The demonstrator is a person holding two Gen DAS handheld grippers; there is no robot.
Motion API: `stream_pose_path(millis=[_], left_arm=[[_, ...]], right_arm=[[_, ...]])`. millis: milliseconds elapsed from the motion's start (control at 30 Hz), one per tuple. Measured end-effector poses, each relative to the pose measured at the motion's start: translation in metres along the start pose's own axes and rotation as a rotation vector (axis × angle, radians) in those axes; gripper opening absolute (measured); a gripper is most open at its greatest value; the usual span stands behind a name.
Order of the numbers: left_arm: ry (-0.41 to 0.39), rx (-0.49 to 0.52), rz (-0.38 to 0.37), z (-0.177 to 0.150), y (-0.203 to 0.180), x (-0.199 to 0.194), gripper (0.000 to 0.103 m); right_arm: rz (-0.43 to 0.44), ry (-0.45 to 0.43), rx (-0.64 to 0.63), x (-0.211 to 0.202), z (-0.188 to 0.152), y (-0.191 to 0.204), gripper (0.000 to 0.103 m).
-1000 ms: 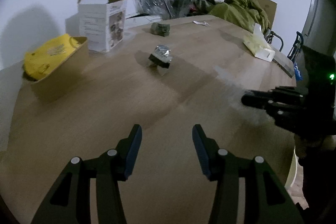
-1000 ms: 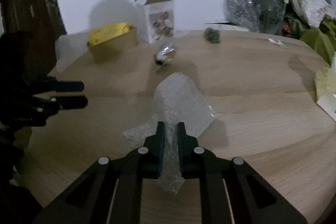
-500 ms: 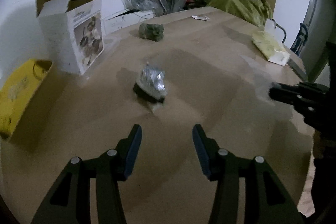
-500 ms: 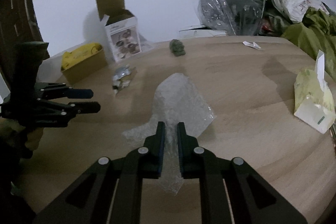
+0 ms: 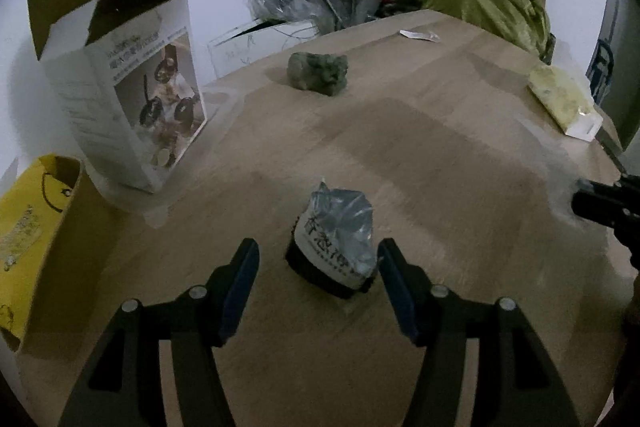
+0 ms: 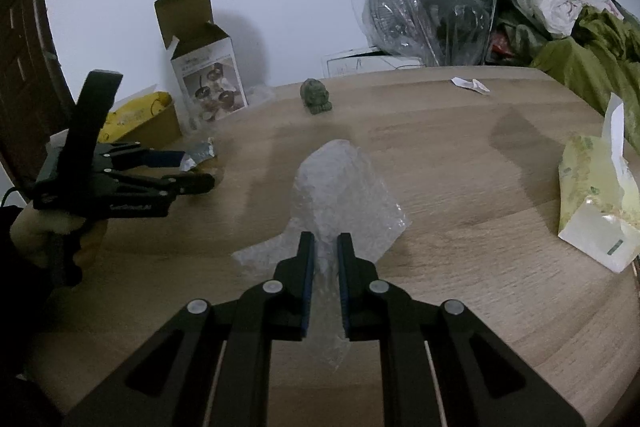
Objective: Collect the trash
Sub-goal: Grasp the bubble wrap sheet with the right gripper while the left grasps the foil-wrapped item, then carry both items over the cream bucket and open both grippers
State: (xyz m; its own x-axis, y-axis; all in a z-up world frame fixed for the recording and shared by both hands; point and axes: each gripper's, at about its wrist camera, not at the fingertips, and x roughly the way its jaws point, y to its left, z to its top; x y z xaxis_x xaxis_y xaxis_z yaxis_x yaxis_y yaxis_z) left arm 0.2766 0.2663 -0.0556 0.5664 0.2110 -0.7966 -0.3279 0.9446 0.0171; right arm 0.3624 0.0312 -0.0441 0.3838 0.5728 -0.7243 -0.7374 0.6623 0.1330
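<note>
Since a second ago the left gripper (image 5: 316, 263) has come forward across the desk (image 5: 460, 155) to the crumpled foil packet (image 5: 336, 239), which now lies on the wood between its spread fingers, close to both but not yet pinched. The right gripper (image 6: 325, 255) stays pressed together on a sheet of bubble wrap (image 6: 340, 187) that hangs ahead of it over the desk. Beyond stand an open carton (image 5: 136, 107), a tissue pack (image 6: 592, 195) and a small green lump (image 5: 318, 73).
</note>
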Motion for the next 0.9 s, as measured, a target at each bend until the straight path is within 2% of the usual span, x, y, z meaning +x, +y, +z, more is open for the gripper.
stream_pose_path(millis=[67,100,133,200,300,700,900], left_arm=[[-0.01,-0.009,0.0,0.001,0.003,0.0,0.062],[-0.017,-0.013,0.001,0.001,0.004,-0.001,0.058],[-0.024,-0.013,0.0,0.001,0.004,-0.002,0.043],[-0.025,-0.012,0.003,-0.001,0.003,-0.005,0.028],[-0.038,-0.009,0.001,-0.004,0.001,-0.01,0.021],[-0.107,0.033,-0.034,-0.028,-0.026,-0.066,0.018],[-0.147,0.044,-0.079,-0.05,-0.052,-0.103,0.018]], right_arm=[[-0.005,-0.003,0.002,-0.002,0.0,0.0,0.011],[-0.007,-0.004,0.003,-0.003,-0.001,0.0,0.011],[-0.009,-0.006,0.002,-0.005,-0.001,0.001,0.011],[-0.015,-0.008,-0.003,-0.008,-0.003,0.004,0.011],[-0.016,-0.013,-0.011,-0.016,-0.008,0.008,0.011],[-0.041,-0.04,-0.009,-0.06,-0.034,0.025,0.011],[-0.059,-0.053,-0.009,-0.086,-0.052,0.034,0.011]])
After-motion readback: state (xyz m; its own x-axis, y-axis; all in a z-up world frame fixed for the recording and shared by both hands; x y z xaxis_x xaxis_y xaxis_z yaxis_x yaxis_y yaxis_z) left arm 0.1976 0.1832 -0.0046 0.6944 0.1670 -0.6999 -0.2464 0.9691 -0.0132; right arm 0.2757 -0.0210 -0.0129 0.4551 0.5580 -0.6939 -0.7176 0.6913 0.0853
